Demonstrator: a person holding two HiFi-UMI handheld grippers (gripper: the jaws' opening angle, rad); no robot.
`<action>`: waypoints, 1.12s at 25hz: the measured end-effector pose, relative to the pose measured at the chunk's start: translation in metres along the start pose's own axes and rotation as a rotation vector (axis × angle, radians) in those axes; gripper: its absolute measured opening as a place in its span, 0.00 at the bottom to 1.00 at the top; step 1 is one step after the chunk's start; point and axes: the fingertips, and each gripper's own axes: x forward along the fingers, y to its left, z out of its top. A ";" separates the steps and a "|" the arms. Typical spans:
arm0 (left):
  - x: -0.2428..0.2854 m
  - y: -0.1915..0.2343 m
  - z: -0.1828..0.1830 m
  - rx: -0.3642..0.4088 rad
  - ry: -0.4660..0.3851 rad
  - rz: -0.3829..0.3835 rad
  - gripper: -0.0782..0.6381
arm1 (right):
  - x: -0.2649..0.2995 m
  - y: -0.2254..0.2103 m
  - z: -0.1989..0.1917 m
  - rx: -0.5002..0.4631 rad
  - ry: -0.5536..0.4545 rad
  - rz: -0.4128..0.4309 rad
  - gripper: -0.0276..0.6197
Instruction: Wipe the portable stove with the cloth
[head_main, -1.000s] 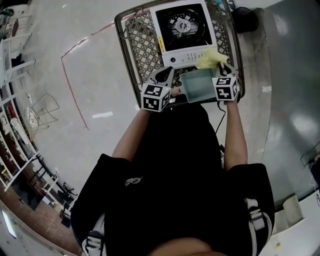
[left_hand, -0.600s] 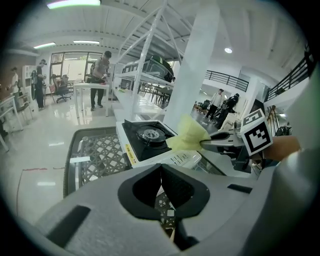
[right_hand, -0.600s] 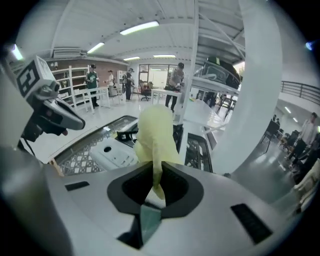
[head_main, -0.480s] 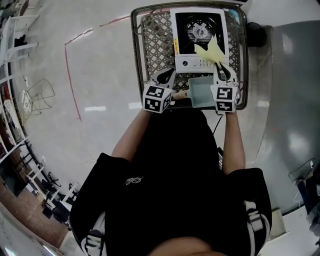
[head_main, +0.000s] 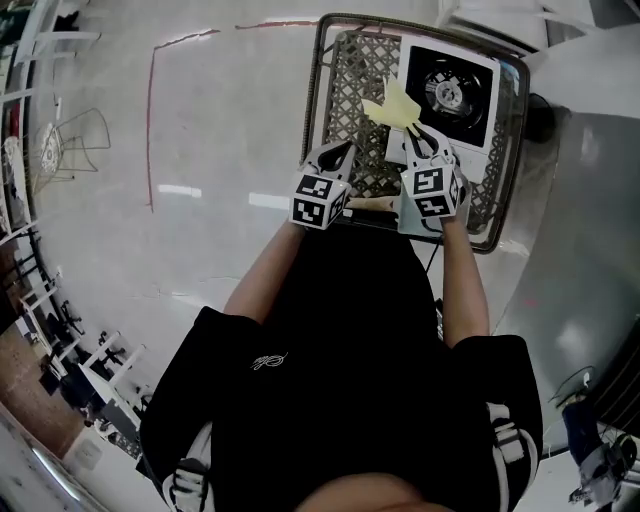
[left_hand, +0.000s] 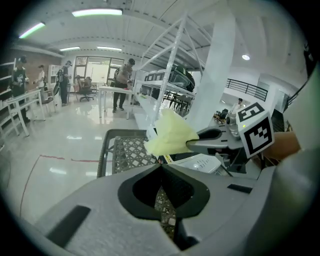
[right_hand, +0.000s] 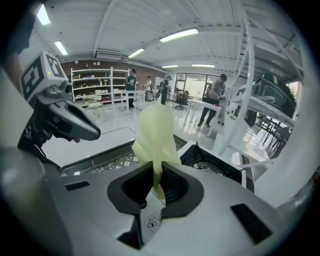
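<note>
Two grippers are hovering over the cart's (head_main: 312, 100) near end. Toward the cart's left side, the left gripper (head_main: 338, 150) is holding its jaws pressed together on nothing. Mid-cart, the yellow cloth (head_main: 392, 105) is sticking out lengthwise, its free end pointing toward the cart's far rim. The right gripper (head_main: 412, 132) is pinching the cloth's near end. The stove (head_main: 450, 90) is lying in the cart's right half, burner up.

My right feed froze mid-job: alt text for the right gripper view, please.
The right gripper is shut on the yellow cloth, which stands upright. Behind are the portable stove and a wire basket; the left gripper is upper left.
</note>
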 end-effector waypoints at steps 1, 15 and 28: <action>-0.003 0.004 -0.001 -0.010 -0.003 0.009 0.13 | 0.007 0.007 -0.004 -0.012 0.028 0.020 0.09; -0.008 0.021 -0.009 -0.054 0.006 0.022 0.13 | 0.044 0.020 -0.048 -0.054 0.221 0.033 0.10; 0.015 -0.005 -0.002 -0.003 0.038 -0.030 0.13 | 0.019 -0.009 -0.075 -0.009 0.237 -0.024 0.09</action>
